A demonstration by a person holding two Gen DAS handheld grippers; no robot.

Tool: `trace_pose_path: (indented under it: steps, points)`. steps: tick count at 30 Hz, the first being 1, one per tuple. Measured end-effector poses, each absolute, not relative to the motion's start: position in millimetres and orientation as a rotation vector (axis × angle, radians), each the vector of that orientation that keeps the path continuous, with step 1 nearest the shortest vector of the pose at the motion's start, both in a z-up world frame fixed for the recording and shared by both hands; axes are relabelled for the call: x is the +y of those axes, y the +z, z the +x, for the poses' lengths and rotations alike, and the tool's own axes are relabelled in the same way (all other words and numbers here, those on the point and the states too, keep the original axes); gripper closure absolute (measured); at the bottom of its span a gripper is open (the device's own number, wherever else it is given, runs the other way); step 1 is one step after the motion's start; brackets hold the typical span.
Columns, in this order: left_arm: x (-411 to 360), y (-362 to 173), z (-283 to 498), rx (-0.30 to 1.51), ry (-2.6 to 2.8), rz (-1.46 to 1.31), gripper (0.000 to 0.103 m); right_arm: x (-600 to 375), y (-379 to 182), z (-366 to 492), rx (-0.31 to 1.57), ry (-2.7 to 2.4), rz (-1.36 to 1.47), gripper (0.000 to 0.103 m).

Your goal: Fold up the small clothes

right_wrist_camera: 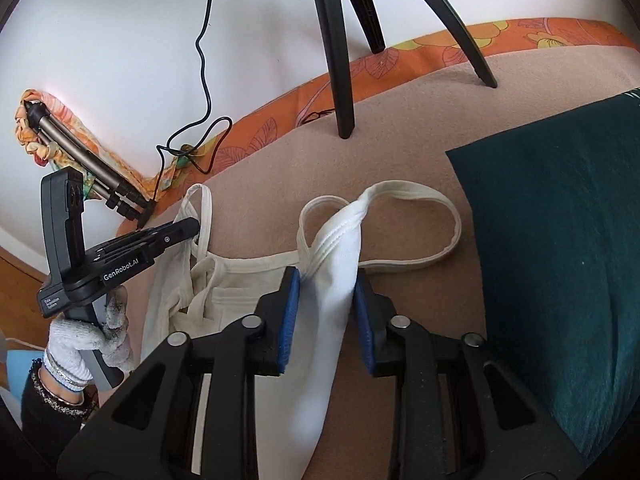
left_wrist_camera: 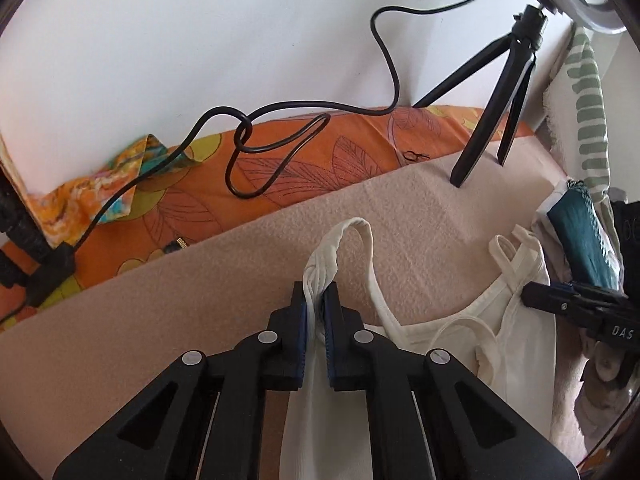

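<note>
A small white tank top (left_wrist_camera: 460, 332) lies on the beige blanket (left_wrist_camera: 200, 300). My left gripper (left_wrist_camera: 316, 296) is shut on one bunched shoulder of the top, with the strap loop (left_wrist_camera: 360, 228) sticking out past the fingertips. My right gripper (right_wrist_camera: 326, 276) is shut on the other bunched shoulder (right_wrist_camera: 340, 264), its strap loop (right_wrist_camera: 440, 216) lying ahead on the blanket. The right gripper shows at the right edge of the left wrist view (left_wrist_camera: 532, 296), and the left one in the right wrist view (right_wrist_camera: 192, 228), held by a gloved hand (right_wrist_camera: 92, 340).
A black tripod (left_wrist_camera: 504, 92) stands on the blanket's far side by the white wall, its cable (left_wrist_camera: 280, 140) looped over the orange leaf-print sheet (left_wrist_camera: 340, 144). A dark teal cloth (right_wrist_camera: 560, 280) lies to the right. A second folded tripod (right_wrist_camera: 88, 168) lies at the left.
</note>
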State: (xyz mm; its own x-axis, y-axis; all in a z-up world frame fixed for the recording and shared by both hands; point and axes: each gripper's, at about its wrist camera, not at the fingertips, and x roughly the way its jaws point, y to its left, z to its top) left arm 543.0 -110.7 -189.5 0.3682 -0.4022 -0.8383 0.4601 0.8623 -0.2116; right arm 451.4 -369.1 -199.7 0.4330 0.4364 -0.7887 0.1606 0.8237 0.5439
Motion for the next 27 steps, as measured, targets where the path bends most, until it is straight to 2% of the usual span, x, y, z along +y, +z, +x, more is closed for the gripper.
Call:
trace_pose_path:
  steps: [1,3,11,17,22,27]
  points:
    - [-107,-188,544,1.058,-0.551,0.038,0.100,-369,-199,452,1.130,0.188,0.612,0.093]
    - [-98,-180,543,1.035,-0.547,0.005,0.100,-368,-192,450,1.109,0.183,0.610,0.098]
    - [-63,-139,516,0.962,-0.596,-0.067,0.100,-352,-122,420,0.996,0.269,0.500,0.098]
    - [-47,-99,466,0.887,-0.639,-0.045,0.100,-330,-75,379,0.966,0.303,0.416,0.098]
    - [-26,-94,410,0.858,-0.662,-0.021,0.100,-302,-49,323,0.957,0.324,0.340,0.098]
    - [-1,-113,359,0.857,-0.661,0.006,0.100,-270,-48,265,0.971,0.345,0.278,0.098]
